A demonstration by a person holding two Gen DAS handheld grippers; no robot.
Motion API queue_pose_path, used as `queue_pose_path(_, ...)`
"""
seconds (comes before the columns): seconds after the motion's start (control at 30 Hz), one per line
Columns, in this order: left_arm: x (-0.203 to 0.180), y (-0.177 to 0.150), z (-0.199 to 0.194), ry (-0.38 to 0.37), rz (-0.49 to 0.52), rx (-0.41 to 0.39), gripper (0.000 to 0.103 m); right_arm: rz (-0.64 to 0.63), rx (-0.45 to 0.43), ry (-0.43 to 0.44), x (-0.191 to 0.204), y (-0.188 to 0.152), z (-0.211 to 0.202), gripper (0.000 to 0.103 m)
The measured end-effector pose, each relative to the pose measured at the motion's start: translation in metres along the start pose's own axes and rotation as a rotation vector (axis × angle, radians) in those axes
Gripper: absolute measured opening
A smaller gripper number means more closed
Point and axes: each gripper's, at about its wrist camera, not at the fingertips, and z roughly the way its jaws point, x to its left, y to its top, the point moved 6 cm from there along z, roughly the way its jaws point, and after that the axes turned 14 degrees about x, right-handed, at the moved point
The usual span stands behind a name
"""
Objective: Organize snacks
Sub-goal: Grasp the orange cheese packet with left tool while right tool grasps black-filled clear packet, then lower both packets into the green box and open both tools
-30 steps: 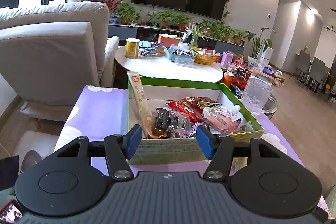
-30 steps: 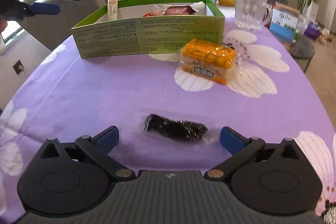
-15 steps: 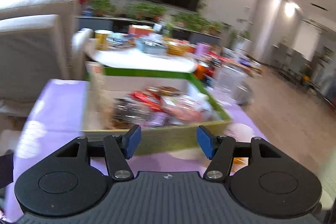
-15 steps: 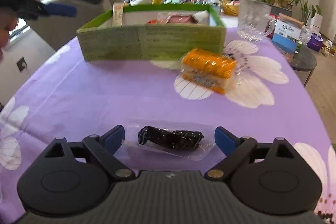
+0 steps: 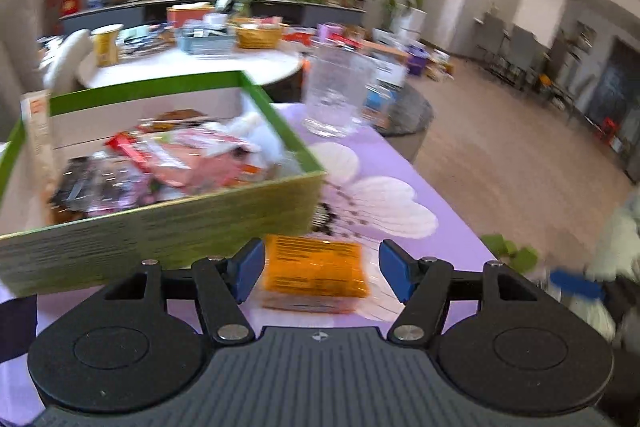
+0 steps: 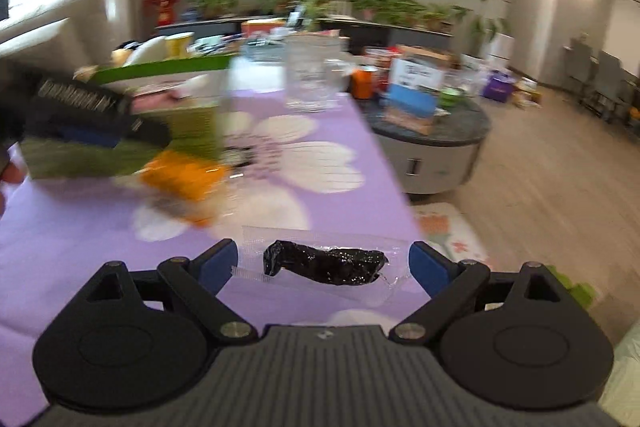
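Print is scarce and blurred: the green box (image 5: 168,231) carries lines of small text on its near wall, none of it legible; the orange snack pack (image 5: 314,269) shows dark lettering too smeared to read; the tall white sachet (image 5: 37,131) standing in the box's left corner bears an orange mark, unreadable. One box sits on the purple flowered tablecloth (image 5: 420,187), filled with a heap of wrappers, red, pink and dark, too tangled to count; one clear glass pitcher (image 5: 338,95) stands just beyond its right corner. The left gripper (image 5: 322,269) is released, its blue fingers spread on either side of the single orange pack, which lies on the cloth just in front of the box; whether they touch it cannot be told. The right gripper (image 6: 323,265) is likewise spread wide, with one dark snack in a clear wrapper (image 6: 324,263) lying between its fingers, the wrapper's left end against the left finger.
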Motion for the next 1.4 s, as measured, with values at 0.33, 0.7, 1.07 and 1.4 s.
queue_pose_path(0.33, -0.002, -0.001, 0.031, 0.098, 0.053, 0.069, 0.075, 0.085, 0.006, -0.013, -0.028, 0.009, 0.014, 0.052)
queue_pose_path(0.7, 0.002, -0.003, 0.046, 0.100, 0.073, 0.067, 0.071, 0.060, 0.008, 0.001, -0.022, 0.015, 0.016, 0.052)
queue_pose_path(1.07, 0.046, -0.007, -0.062, 0.089, -0.012, -0.112, 0.069, 0.031, -0.084, 0.038, -0.006, 0.044, -0.005, 0.052)
queue_pose_path(1.4, 0.104, 0.024, -0.113, 0.204, -0.119, -0.260, 0.069, -0.095, -0.225, 0.186, 0.065, 0.099, -0.028, 0.052)
